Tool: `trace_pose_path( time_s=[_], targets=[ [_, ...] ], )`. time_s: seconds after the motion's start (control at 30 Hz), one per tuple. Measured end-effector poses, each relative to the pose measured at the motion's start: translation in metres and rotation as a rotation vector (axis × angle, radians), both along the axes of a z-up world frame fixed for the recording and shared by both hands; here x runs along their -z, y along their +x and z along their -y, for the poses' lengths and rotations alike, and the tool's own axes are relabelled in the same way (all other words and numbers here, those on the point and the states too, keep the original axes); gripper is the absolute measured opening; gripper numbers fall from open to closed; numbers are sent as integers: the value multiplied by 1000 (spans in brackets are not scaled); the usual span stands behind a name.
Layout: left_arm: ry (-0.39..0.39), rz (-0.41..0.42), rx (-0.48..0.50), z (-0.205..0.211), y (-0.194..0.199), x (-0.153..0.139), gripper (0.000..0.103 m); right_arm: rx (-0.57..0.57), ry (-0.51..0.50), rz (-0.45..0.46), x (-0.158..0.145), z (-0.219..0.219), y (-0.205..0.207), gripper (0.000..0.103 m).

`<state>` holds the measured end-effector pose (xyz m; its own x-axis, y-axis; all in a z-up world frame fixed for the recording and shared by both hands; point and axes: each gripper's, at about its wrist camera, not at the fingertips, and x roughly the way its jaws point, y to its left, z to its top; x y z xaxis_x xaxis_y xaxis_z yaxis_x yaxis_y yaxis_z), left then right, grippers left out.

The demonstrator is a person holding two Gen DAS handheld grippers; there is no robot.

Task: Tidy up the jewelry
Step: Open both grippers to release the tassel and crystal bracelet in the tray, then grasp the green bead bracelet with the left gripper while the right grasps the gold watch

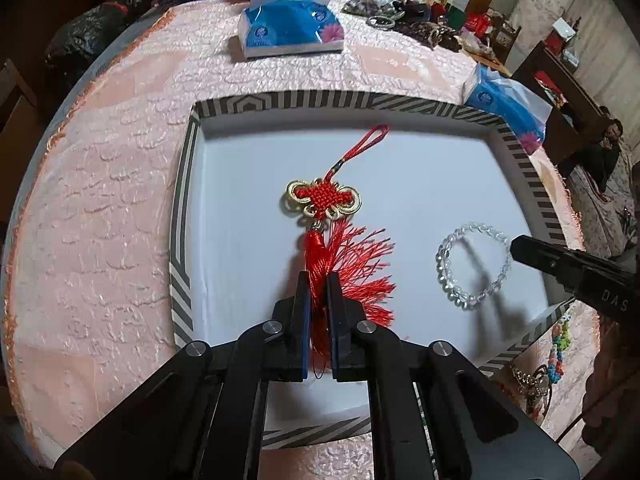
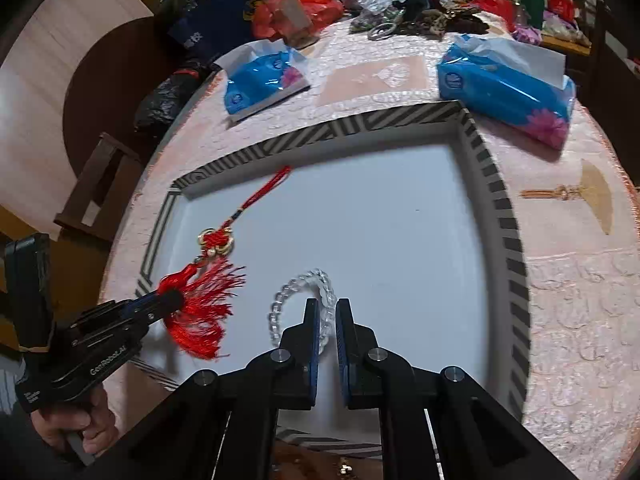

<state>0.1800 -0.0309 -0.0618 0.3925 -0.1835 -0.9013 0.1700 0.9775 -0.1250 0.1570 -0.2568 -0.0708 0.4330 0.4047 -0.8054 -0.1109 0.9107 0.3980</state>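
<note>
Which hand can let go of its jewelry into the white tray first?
Probably the left. The left gripper pinches the tassel of the red knot charm, most of which already lies on the tray. The right gripper holds the clear bead bracelet, apparently still partly lifted.

A: What's hidden in the left wrist view?
B: Tassel point(image 1: 352, 264) lower end sits behind the left gripper point(image 1: 319, 280) fingers. Right gripper point(image 1: 576, 268) cut off by the right edge, tips not visible.
A: And the right wrist view?
B: Crystal bead bracelet point(image 2: 304, 300) near side covered by finger point(image 2: 312, 332). Tray point(image 2: 508, 216) right rim blurred. Far clutter point(image 2: 384, 12) too small to ID.
</note>
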Motion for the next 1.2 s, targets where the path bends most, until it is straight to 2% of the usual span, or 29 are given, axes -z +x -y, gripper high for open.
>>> trace_pose_path(
  time_s=[0.1, 0.13, 0.17, 0.33, 0.53, 0.63, 0.7, 0.77, 0.87, 0.97, 1.03, 1.13, 1.2],
  targets=[
    [10, 0, 1, 1, -2, -1, 26, 8, -12, 14, -4, 5, -7, 17],
    [13, 4, 3, 2, -4, -1, 37, 11, -14, 16, -7, 7, -9, 17],
    [18, 14, 5, 1, -7, -4, 38, 12, -13, 23, -9, 9, -12, 18],
    [22, 66, 35, 2, -27, -23, 38, 29, -27, 61, -24, 20, -37, 18],
    [-19, 114, 170, 16, -80, -39, 38, 87, -40, 83, -30, 41, -86, 18],
    [-46, 85, 267, 27, -111, -32, 38, 105, -48, 77, -26, 50, -117, 18],
    [-34, 59, 309, 36, -128, -20, 36, 117, -48, 62, -20, 56, -139, 18],
    [-16, 30, 313, 41, -132, -8, 32, 140, -38, 44, -13, 64, -157, 18],
    [29, 33, 266, 41, -127, 4, 32, 170, -30, 11, 0, 71, -181, 18],
    [40, 2, 252, 41, -119, 15, 32, 166, -31, -16, 10, 70, -196, 18],
    [39, -24, 270, 43, -117, 23, 32, 155, -24, -22, 13, 68, -200, 18],
    [70, 7, 290, 50, -120, 25, 32, 119, 4, 5, 14, 59, -198, 18],
    [91, 16, 282, 51, -120, 26, 23, 89, 14, 7, 17, 52, -191, 18]
  ],
)
